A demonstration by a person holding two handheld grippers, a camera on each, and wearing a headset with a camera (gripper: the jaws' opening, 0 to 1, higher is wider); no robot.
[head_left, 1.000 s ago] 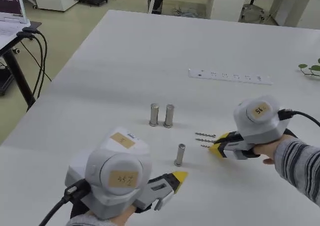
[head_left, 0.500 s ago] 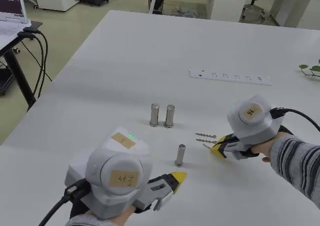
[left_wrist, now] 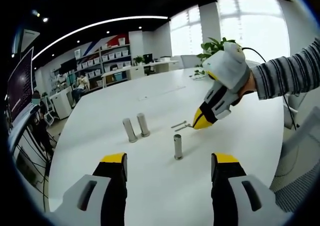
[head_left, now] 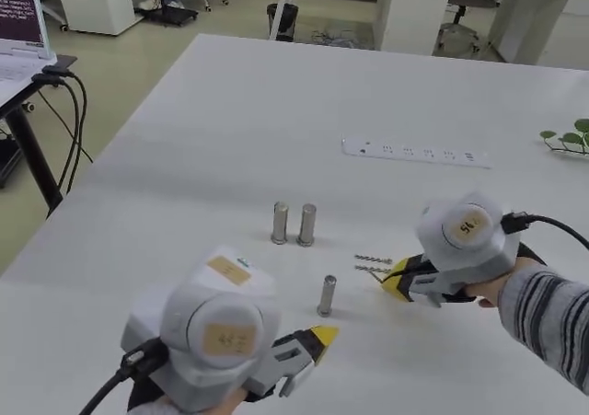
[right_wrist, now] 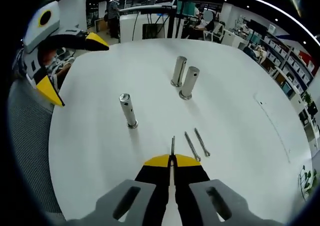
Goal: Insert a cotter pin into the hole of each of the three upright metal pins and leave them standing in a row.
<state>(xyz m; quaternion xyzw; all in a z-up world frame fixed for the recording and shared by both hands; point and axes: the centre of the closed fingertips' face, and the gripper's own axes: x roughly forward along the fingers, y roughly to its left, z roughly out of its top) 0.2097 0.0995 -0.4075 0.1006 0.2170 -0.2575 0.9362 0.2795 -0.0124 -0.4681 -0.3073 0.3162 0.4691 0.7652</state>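
Observation:
Three upright metal pins stand on the white table: two side by side point(head_left: 280, 223) point(head_left: 306, 224) and a single pin point(head_left: 327, 295) nearer me. In the right gripper view the single pin point(right_wrist: 128, 110) is at left and the pair point(right_wrist: 185, 76) beyond. My right gripper point(right_wrist: 172, 161) is shut on a thin cotter pin point(right_wrist: 173, 145) lying against the table. Two more cotter pins point(right_wrist: 191, 146) point(right_wrist: 201, 142) lie just right of it. My left gripper point(left_wrist: 170, 160) is open, its jaws either side of the single pin point(left_wrist: 178, 146) but short of it. The right gripper point(head_left: 394, 282) is low on the table.
A white power strip point(head_left: 416, 153) lies further back on the table point(head_left: 230, 121). A plant point(head_left: 566, 137) is at the far right edge. A stand with a laptop and cables point(head_left: 37, 74) is off the left side. A person's striped sleeve point(head_left: 548, 318) is behind the right gripper.
The right gripper has tipped down towards the cotter pins and now has one between its jaws. The head camera has shifted slightly. The left gripper stays put.

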